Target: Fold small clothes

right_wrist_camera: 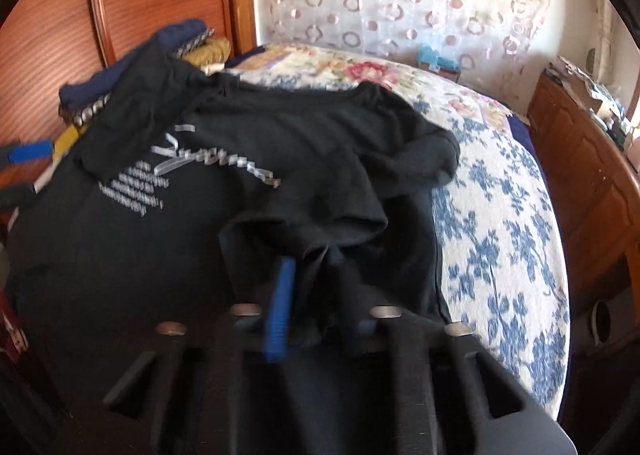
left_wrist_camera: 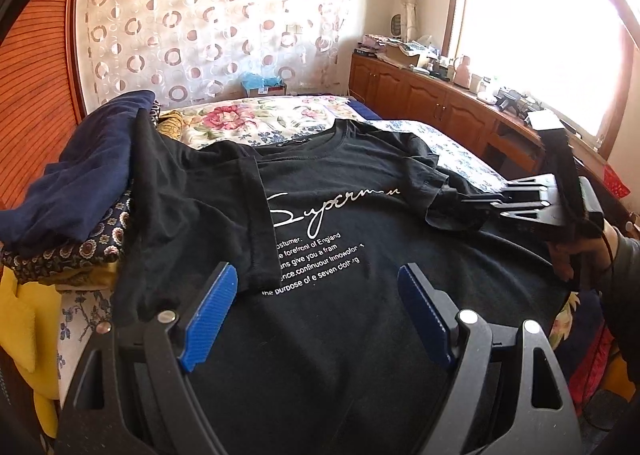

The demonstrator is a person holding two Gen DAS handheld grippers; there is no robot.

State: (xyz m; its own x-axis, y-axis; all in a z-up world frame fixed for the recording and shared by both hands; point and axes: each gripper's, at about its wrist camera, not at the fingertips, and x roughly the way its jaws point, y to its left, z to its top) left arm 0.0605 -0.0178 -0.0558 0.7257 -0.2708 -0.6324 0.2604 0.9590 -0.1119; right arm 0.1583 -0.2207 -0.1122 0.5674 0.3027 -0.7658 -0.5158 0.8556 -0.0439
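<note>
A black T-shirt (left_wrist_camera: 340, 335) with white "Superman" print lies face up on the bed, its left sleeve (left_wrist_camera: 224, 215) folded in over the chest. My left gripper (left_wrist_camera: 316, 269) hovers open over the lower chest, blue pads (left_wrist_camera: 212, 303) wide apart with only flat cloth below. My right gripper (left_wrist_camera: 476, 201) is at the shirt's right side, shut on the bunched right sleeve (left_wrist_camera: 440, 211). In the right wrist view the T-shirt (right_wrist_camera: 120, 255) is blurred, and the gripper (right_wrist_camera: 308, 271) pinches a gather of the black sleeve (right_wrist_camera: 320, 227) beside its blue pad (right_wrist_camera: 280, 307).
A pile of navy, patterned and yellow clothes (left_wrist_camera: 80, 191) sits at the shirt's left. The floral bedspread (right_wrist_camera: 500, 235) stretches to the right and behind. Wooden cabinets (left_wrist_camera: 440, 95) with clutter run under the window. A person's hand (left_wrist_camera: 580, 255) holds the right gripper.
</note>
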